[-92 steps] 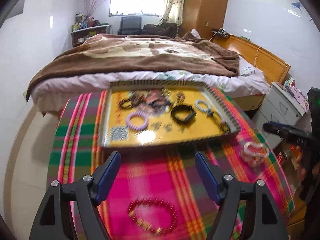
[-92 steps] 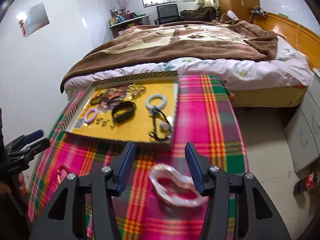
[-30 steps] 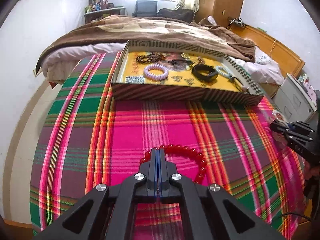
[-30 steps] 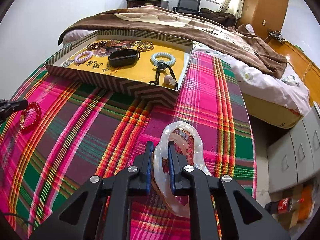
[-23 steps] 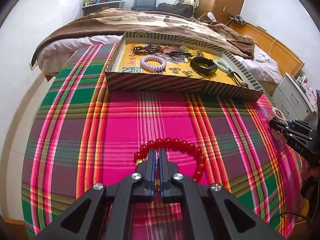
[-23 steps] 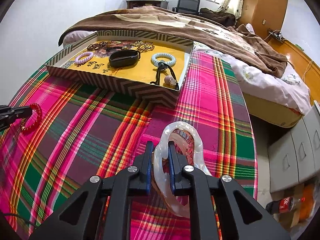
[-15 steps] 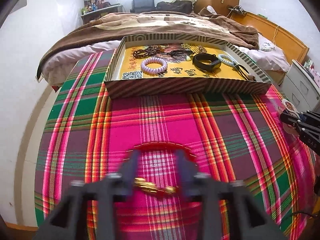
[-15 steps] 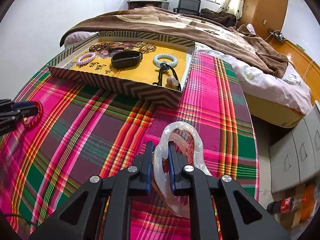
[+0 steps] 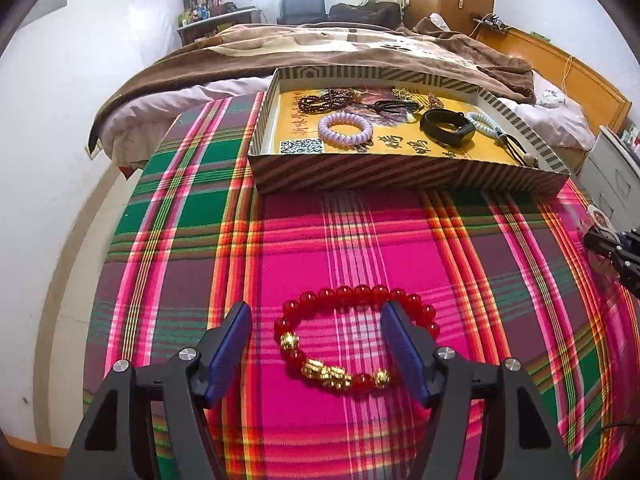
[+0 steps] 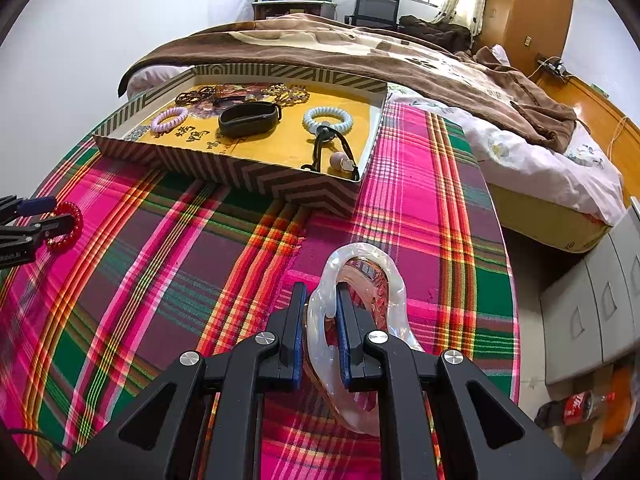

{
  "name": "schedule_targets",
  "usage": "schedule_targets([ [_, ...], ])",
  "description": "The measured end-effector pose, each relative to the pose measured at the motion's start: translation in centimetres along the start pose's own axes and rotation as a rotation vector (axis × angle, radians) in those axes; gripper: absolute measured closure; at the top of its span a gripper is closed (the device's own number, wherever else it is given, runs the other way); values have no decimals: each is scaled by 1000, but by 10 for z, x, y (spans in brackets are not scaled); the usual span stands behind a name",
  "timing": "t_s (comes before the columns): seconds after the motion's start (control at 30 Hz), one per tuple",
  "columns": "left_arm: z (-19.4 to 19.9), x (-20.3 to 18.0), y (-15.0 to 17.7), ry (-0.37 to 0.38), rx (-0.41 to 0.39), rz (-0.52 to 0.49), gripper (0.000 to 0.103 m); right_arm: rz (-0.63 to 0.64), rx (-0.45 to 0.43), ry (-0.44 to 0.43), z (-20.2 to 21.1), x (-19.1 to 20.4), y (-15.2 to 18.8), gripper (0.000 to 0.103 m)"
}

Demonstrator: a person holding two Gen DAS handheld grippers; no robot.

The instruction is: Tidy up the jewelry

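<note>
A red bead bracelet (image 9: 352, 292) with gold charms lies flat on the plaid tablecloth (image 9: 360, 248). My left gripper (image 9: 315, 316) straddles it with its jaws opening, and the blue pads do not press on the beads. My right gripper (image 10: 318, 292) is shut on one side of a pearly white bangle (image 10: 376, 256), held just over the cloth. Behind both stands a striped tray (image 9: 400, 174) with a yellow floor, holding a lilac coil band (image 9: 345, 128), a black wristband (image 9: 448, 126), a pale blue coil band (image 10: 328, 120) and dark bead strings.
A bed with a brown blanket (image 9: 360, 48) runs right behind the tray. At the right stand grey drawers (image 10: 592, 304), with a cola bottle (image 10: 576, 406) on the floor. The table edge drops off at left (image 9: 100, 240).
My left jaws, shut on the red bracelet a second ago, have spread apart and the bracelet now lies on the cloth. The right gripper and its bangle have not moved.
</note>
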State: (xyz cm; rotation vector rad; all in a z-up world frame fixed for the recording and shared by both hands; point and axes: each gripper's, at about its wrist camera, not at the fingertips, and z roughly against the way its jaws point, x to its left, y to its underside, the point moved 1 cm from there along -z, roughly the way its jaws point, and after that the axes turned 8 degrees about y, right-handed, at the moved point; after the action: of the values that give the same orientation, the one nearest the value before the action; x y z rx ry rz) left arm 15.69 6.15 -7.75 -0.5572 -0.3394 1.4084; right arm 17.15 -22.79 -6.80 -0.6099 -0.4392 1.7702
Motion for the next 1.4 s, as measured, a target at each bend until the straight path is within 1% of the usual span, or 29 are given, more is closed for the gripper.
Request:
schedule_targets([
  [0.1,-5,1,-7,21,-1,-19,37,-2,0,-2,0,1,-1,89],
  [0.13,-7,-1,-10,31,2,-29,48,-2,1,-1,-1,2,-1,89],
  [0.17,-9,-4,-15,58,7,-50,66,-3,1,-4,-1,2,-1,89],
  [0.2,-9,-8,-17,65,10,-68,74,-4,1,-8,0,3,-2,89],
  [0.23,-10,-12,-18,69,15,-92,94,-5,1,-10,0,4,-2,89],
  [0.3,-12,-22,-20,91,28,-135,94,-9,-5,-7,2,4,-2,89],
  [0.33,-12,-25,-20,100,31,-139,94,-12,-9,-7,3,4,-3,89],
  [0.4,-10,-27,-19,168,36,-118,94,-22,-18,-4,7,2,-5,89],
  [0.47,-6,-32,-20,156,18,-122,94,-33,-36,5,12,-1,-8,89],
  [0.53,2,-32,-23,175,-13,-107,94,-44,-57,7,20,-3,-12,89],
  [0.67,25,-34,-35,170,-82,-105,94,-55,-105,13,36,-6,-22,89],
  [0.73,38,-36,-42,157,-119,-115,94,-59,-123,15,42,-6,-28,89],
  [0.87,58,-42,-55,161,-173,-136,94,-57,-164,12,54,-3,-40,89],
  [1.17,75,-35,-84,163,-238,-124,94,-46,-222,-3,66,9,-69,89],
  [1.33,74,-30,-102,170,-259,-118,94,-57,-228,-34,60,17,-84,89],
  [1.4,74,-26,-110,189,-270,-104,94,-56,-228,-50,56,22,-91,89],
])
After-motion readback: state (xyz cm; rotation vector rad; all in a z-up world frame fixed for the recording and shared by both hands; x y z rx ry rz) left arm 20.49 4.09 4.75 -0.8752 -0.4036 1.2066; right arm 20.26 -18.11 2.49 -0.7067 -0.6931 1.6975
